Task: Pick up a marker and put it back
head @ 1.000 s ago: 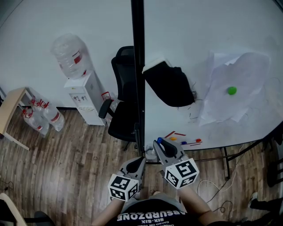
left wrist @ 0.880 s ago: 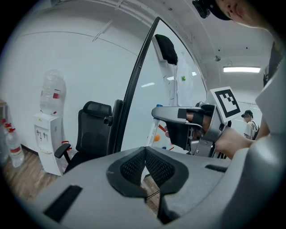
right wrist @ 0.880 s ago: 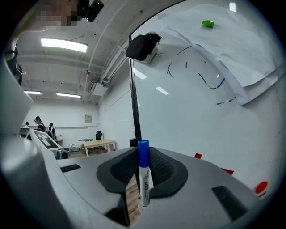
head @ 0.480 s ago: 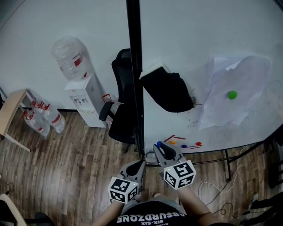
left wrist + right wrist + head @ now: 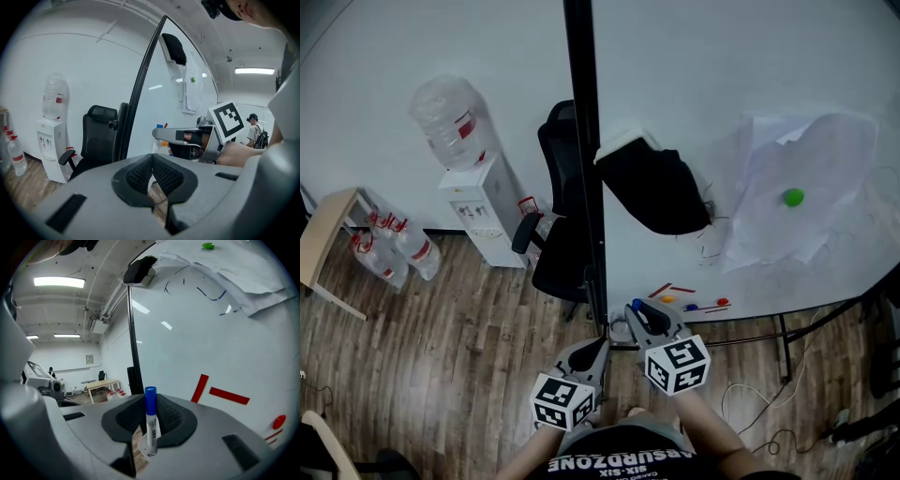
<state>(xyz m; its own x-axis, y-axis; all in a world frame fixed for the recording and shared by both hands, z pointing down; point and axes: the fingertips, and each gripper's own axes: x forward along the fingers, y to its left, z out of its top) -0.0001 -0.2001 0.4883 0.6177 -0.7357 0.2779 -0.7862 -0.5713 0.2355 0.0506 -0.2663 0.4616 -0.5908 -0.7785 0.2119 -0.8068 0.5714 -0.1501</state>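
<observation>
Sinking slightly since a second ago, the right gripper [image 5: 637, 309] is drawing a touch nearer to the person, while the left gripper [image 5: 600, 345] is keeping its place. The right gripper's jaws are pinching the marker [image 5: 151, 425], which is standing upright between the pads with its blue cap [image 5: 150, 397] poking up above them. In the head view the marker [image 5: 637, 304] is showing only as a blue dot at the gripper's tip, close in front of the low edge of the board [image 5: 722, 112] and just right of the pole [image 5: 586, 169]. The left gripper's jaws are pressed together on nothing and are pointing off toward the chair [image 5: 98, 136].

By my reading, the pick-up is done and the putting back is now under way: the marker is being carried in the air, touching neither the board nor anything else. Red strips [image 5: 220, 392] and small coloured dots [image 5: 694, 303] are sitting on the board to the right, so the marker's home is probably there, though I cannot tell the exact spot. The next move is calling for a short reach far and right, keeping the marker steady, then spreading the jaws only once it is resting there.
</observation>
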